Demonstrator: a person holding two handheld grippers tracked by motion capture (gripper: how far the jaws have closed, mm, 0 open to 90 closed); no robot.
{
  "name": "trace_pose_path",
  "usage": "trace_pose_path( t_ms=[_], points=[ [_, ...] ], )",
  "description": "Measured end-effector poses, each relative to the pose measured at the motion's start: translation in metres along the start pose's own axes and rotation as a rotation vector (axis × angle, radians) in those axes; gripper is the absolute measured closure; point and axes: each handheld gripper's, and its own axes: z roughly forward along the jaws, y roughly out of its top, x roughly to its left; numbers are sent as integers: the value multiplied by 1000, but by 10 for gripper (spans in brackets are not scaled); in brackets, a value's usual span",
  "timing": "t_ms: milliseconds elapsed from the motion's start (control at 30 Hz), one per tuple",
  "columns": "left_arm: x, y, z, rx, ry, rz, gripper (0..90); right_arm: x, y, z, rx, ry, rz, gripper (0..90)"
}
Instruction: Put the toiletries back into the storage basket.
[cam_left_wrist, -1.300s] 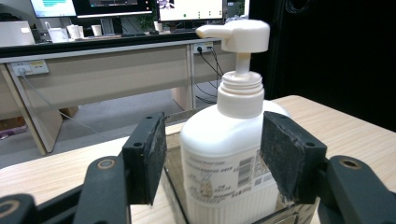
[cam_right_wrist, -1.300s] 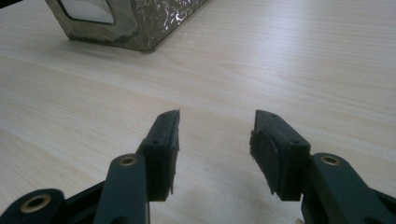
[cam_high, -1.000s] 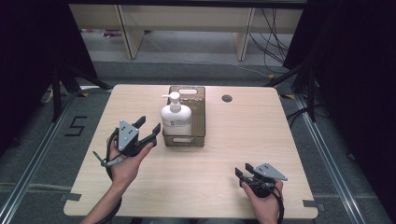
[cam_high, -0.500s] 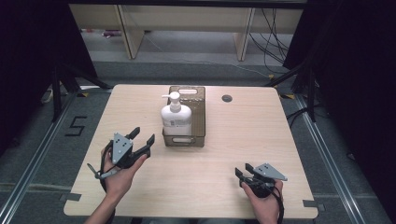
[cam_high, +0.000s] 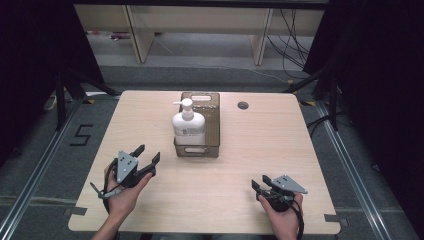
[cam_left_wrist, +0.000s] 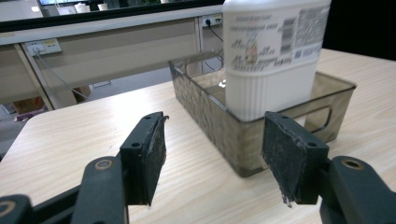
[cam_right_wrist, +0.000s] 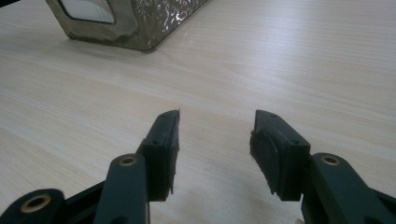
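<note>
A white pump bottle stands upright at the near end of a smoky transparent bin in the middle of the wooden table. My left gripper is open near the table's front left, apart from the bin, with nothing between its jaws. My right gripper rests low at the front right, open and empty, and points left along the bare wood. A corner of the bin appears at the top of the right gripper view.
A round cable hole lies in the tabletop at the back right of the bin. Beyond the table's far edge are wooden shelving and loose cables on the floor. A floor mark lies to the left.
My left gripper has moved down and back toward the table's front left, away from the bin and bottle, jaws still wide. The right gripper has stayed put.
</note>
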Motion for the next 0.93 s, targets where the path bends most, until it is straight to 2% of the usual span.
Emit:
trace_pose_path(
  t_ms=[100,200,300,400,433,533,567,600,800,933],
  points=[
    [5,-10,1,17,4,0,397,1,0,0,6,6,6,517],
    [9,-19,2,23,5,-1,395,2,0,-1,10,-8,17,518],
    [12,-24,3,27,6,-3,393,1,0,-2,5,-7,7,518],
    [15,-29,3,25,8,-7,392,4,0,-2,11,4,45,517],
    [16,-33,3,17,8,-17,391,1,0,-2,-2,-3,11,518],
    [17,-36,3,10,3,-14,389,1,0,-2,-2,-3,10,518],
    [17,-37,3,8,7,-21,389,4,0,-2,5,4,40,517],
    [18,-38,2,11,9,-22,387,2,0,-2,1,0,11,518],
    [19,-45,3,14,11,-30,383,1,0,-1,3,-9,3,517],
    [21,-47,4,7,9,-38,382,1,0,-2,5,5,9,517]
  ],
)
